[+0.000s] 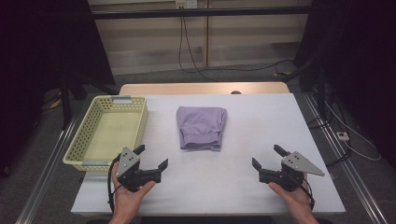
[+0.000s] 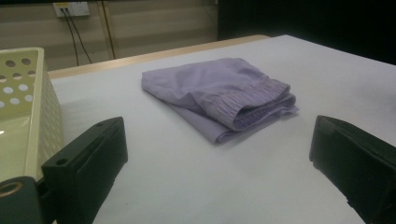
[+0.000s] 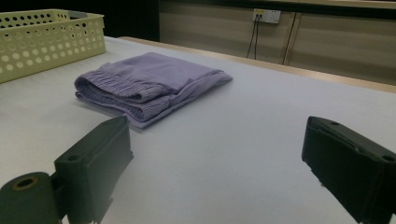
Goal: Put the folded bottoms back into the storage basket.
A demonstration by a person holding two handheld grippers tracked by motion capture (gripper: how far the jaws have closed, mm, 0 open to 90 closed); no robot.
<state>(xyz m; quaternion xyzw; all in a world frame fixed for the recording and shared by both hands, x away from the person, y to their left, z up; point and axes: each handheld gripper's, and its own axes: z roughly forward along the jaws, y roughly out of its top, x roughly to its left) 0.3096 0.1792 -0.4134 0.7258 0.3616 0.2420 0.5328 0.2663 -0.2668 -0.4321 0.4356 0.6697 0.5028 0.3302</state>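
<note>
A folded lilac garment with an elastic waistband [image 1: 201, 127] lies in the middle of the white table [image 1: 261, 121]. My left gripper [image 1: 152, 157] rests near the front left, open, jaws wide apart and nothing between them. My right gripper [image 1: 268, 156] sits at the front right, also open and empty. The garment [image 2: 219, 95] lies ahead between the left gripper's jaws, some way off. In the right gripper view the garment [image 3: 147, 84] lies ahead and to the left.
A pale yellow perforated basket [image 1: 79, 140] stands empty at the table's left edge, just beyond my left gripper. Its wall [image 2: 44, 112] is close beside the left jaw. Cables hang from a wall socket [image 1: 185, 3] behind the table.
</note>
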